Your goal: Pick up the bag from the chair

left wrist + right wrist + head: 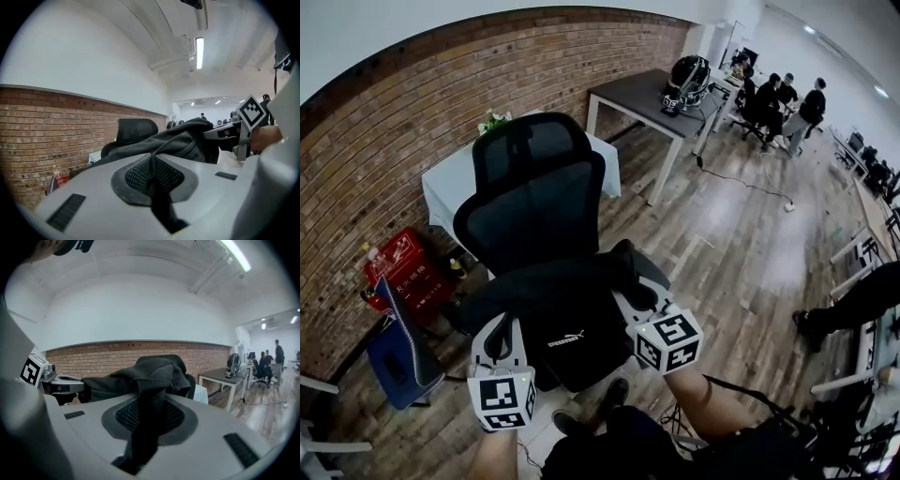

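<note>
Brick wall [394,141] behind, wood floor [741,244] below, and the black bag [567,314] is stretched over the chair [534,192] seat. Left gripper [499,339] jaws are clamped on its fabric at one end, right gripper [643,298] jaws pinching a fold at the other.

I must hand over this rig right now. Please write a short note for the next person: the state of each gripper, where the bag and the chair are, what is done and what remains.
Left gripper: shut on a fold of the black fabric bag, at its left end.
Right gripper: shut on the bag's fabric at its right end.
Bag: spread between the two grippers, in front of the black mesh office chair. Whether its underside touches the seat cannot be told.
Done: both grips are taken.
Left: probably raise the bag clear of the chair, with both jaws shut.
</note>
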Motion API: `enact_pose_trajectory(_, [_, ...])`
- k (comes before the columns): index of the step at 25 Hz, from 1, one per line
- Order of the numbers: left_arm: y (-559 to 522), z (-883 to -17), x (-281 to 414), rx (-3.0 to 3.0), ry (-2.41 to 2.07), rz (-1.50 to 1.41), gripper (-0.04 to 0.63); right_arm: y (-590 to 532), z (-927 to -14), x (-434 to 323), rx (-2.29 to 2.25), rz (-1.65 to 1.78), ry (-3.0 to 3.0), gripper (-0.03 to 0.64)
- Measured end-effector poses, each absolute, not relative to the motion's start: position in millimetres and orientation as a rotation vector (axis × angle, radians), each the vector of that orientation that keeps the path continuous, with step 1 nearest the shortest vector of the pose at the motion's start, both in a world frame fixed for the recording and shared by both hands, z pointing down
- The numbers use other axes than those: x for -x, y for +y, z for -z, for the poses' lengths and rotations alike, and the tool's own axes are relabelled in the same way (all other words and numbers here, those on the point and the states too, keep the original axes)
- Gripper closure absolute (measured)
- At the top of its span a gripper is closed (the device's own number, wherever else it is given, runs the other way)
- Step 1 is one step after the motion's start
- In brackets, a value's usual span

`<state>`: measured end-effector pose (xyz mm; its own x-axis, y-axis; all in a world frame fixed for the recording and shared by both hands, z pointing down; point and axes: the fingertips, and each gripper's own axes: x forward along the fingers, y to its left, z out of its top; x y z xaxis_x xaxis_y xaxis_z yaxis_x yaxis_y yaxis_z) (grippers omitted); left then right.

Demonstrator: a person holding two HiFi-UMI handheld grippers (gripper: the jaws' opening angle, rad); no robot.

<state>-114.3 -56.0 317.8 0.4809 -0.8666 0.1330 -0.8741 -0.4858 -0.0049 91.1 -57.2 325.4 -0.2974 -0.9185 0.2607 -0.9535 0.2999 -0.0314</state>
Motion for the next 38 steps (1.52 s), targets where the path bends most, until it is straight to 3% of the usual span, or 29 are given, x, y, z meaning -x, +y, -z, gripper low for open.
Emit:
enact_pose_trajectory(15, [-9, -266, 109, -2.6, -1.661, -0.016, 0.571, -28, -272, -96, -1.661, -0.137, -2.469, 0.526])
enact_pose_trajectory(38, [-6, -239, 71, -2.617, -1.732, 0.014, 0.571, -42, -248, -131, -1.653, -0.065, -2.539, 0.526])
